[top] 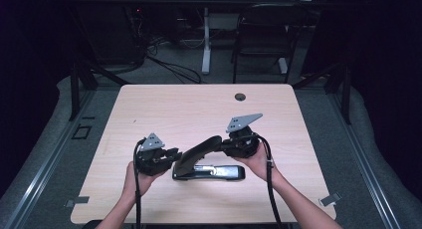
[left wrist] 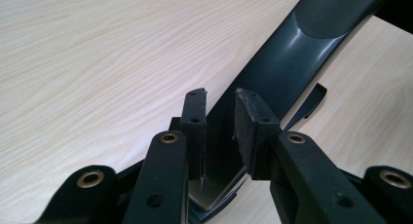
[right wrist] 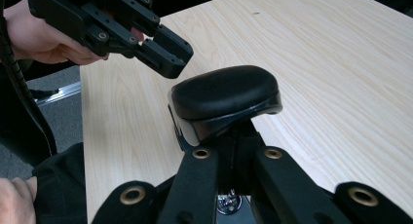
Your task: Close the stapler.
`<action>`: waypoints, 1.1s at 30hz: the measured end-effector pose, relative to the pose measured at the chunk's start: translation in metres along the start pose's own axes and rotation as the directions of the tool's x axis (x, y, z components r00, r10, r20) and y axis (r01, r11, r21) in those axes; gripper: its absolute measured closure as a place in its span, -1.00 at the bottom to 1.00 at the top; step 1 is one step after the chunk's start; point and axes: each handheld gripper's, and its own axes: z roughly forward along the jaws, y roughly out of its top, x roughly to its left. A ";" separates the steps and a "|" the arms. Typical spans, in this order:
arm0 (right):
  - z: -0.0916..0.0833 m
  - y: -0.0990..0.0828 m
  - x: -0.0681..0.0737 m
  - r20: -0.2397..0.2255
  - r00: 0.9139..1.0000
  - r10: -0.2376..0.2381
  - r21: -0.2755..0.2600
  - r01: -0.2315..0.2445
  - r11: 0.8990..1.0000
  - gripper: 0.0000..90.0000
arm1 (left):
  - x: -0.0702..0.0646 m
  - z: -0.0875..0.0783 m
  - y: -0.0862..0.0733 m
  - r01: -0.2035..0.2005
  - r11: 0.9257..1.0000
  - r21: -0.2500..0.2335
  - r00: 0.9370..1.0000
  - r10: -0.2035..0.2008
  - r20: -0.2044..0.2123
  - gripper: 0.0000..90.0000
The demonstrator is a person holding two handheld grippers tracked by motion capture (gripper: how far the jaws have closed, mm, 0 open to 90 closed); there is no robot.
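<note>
While lifted off its base, stapler arm [top: 198, 155] in right gripper [top: 230, 145]

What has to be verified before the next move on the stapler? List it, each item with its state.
1. Right gripper shut on the raised end of the stapler arm: ok.
2. Stapler arm swung up from the stapler base: ok.
3. Stapler base lying flat on the table: ok.
4. Left gripper pointed at the arm's lower end: ok.
5. Left gripper's pads touching the arm: cannot tell; a gap stands between them.
</note>
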 end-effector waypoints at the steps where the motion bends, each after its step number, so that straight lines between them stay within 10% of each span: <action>1: 0.000 0.000 0.000 -0.001 1.000 0.002 0.000 -0.002 1.000 1.00 | 0.001 0.000 0.000 0.003 1.000 -0.001 1.000 -0.003 -0.003 0.66; 19: -0.008 -0.009 -0.005 0.016 1.000 0.016 0.009 -0.016 1.000 1.00 | 0.025 -0.014 -0.004 0.065 0.998 -0.022 0.996 -0.066 -0.060 0.54; 33: -0.012 -0.018 -0.009 0.034 0.999 0.023 0.029 -0.024 0.999 1.00 | 0.044 -0.019 -0.008 0.142 0.990 -0.002 0.984 -0.141 -0.108 -0.14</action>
